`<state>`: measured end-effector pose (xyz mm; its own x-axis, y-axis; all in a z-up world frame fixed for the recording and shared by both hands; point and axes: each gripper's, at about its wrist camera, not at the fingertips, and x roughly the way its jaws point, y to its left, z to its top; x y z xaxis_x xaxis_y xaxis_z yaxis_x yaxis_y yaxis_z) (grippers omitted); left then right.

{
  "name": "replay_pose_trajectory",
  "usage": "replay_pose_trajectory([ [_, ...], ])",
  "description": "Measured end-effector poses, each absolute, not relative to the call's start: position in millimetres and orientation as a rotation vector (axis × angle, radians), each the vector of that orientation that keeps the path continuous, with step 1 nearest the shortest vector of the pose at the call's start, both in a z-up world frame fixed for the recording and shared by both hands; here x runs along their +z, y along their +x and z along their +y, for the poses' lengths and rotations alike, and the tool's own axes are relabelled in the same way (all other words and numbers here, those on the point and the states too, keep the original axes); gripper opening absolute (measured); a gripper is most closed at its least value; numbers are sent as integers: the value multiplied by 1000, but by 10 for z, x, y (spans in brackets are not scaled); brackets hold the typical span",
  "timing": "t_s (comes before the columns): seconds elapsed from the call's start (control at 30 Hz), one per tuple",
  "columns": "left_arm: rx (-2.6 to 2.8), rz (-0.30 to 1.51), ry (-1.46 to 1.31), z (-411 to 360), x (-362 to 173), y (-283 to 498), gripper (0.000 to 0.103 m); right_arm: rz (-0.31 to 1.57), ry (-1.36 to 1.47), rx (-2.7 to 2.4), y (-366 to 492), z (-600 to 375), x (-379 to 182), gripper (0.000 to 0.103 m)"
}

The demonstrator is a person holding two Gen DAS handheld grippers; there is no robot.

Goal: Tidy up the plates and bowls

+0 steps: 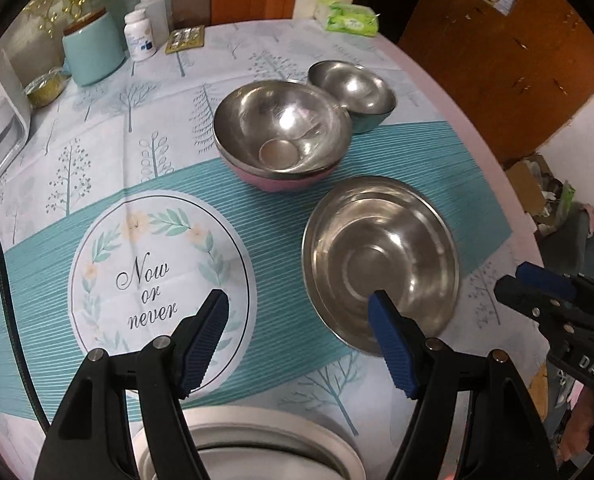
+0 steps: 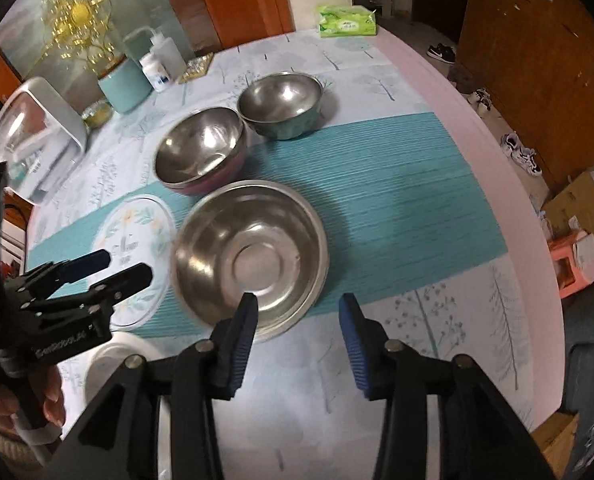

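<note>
Seen from the left wrist, the left gripper [image 1: 301,344] hangs wide apart and empty above the worktop [image 1: 257,208], the wide steel plate [image 1: 381,264] just ahead under its right pad; the pink-bottomed steel bowl [image 1: 281,136] and the smaller teal-bottomed bowl [image 1: 353,92] sit farther back. From the right wrist, the right gripper [image 2: 297,348] is partly spread, holding nothing, with the plate's [image 2: 253,252] near rim directly ahead, making it likely the better-placed hand.
</note>
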<state>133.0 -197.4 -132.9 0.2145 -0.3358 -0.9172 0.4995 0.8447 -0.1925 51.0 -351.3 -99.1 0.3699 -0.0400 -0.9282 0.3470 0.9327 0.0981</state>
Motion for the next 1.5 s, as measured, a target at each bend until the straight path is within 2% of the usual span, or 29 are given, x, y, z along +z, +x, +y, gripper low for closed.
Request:
replay_pose_trajectory([
  [0.23,-498,1292,93,-2116,-1627,1450,70,1251,270,-214,856,-3757,-1386,43],
  [0.3,-479,1311,84,-2176,-1716,1468,63,1275,257,-191,928,-3814,-1483,43],
  [0.37,-466,1326,82,-2220,-1774,1475,47,1296,262,-160,968,-3856,-1567,42],
  [0.4,-459,1335,74,-2242,-1809,1477,40,1311,269,-144,984,-3881,-1615,36],
  [0.43,-457,1341,71,-2255,-1838,1479,28,1317,272,-135,992,-3896,-1644,26],
  [0.47,-451,1346,68,-2265,-1860,1477,17,1326,271,-122,1003,-3905,-1675,23],
  [0.53,-439,1352,62,-2281,-1899,1454,11,1326,300,-67,999,-3913,-1696,12],
  [0.77,-431,1338,94,-2329,-1800,1229,11,1328,218,-46,949,-3847,-1602,12],
  [1.13,-500,1289,111,-2206,-1414,597,13,1279,210,37,418,-3853,-1177,12],
  [1.5,-520,1294,162,-2157,-1460,-49,13,1293,201,57,-200,-3777,-1237,12],
])
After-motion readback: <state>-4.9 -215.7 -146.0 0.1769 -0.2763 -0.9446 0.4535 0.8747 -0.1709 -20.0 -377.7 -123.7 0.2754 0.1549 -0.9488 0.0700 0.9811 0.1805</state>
